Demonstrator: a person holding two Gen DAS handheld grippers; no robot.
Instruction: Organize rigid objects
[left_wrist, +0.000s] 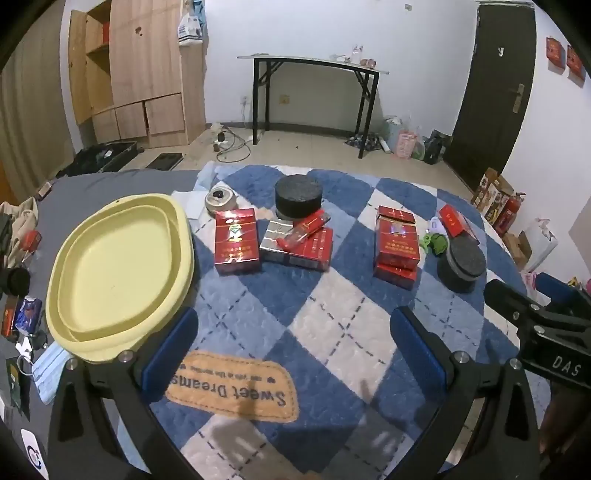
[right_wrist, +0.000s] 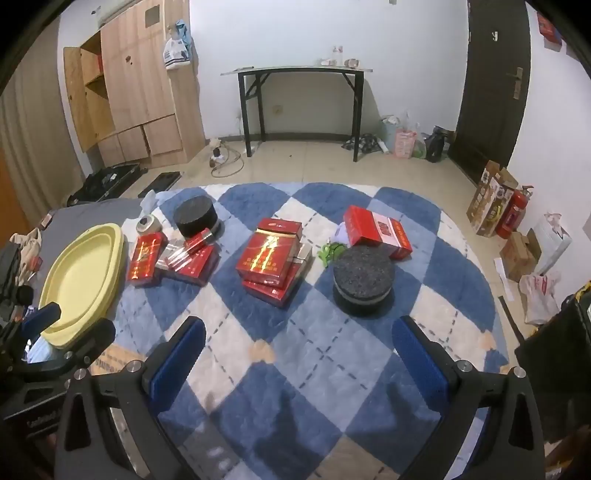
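Note:
Several red cigarette boxes lie on a blue and white checked mat (left_wrist: 332, 317): one flat box (left_wrist: 236, 240), a pile with a silver box (left_wrist: 295, 243), a stack (left_wrist: 397, 243) and one far right (left_wrist: 456, 219). Two black round tins stand there, one at the back (left_wrist: 298, 195), one right (left_wrist: 463, 264). An empty yellow tray (left_wrist: 118, 280) lies left. My left gripper (left_wrist: 295, 350) is open and empty over the mat's front. My right gripper (right_wrist: 299, 362) is open and empty, in front of the stack (right_wrist: 271, 254) and the right tin (right_wrist: 362, 280).
A small round silver case (left_wrist: 220, 199) and a green toy (left_wrist: 436, 242) lie on the mat. Clutter, a face mask (left_wrist: 48, 373) and clothes lie left of the tray. Beyond the bed stand a wardrobe (left_wrist: 140, 74), a black table (left_wrist: 314, 66) and a dark door (left_wrist: 495, 88).

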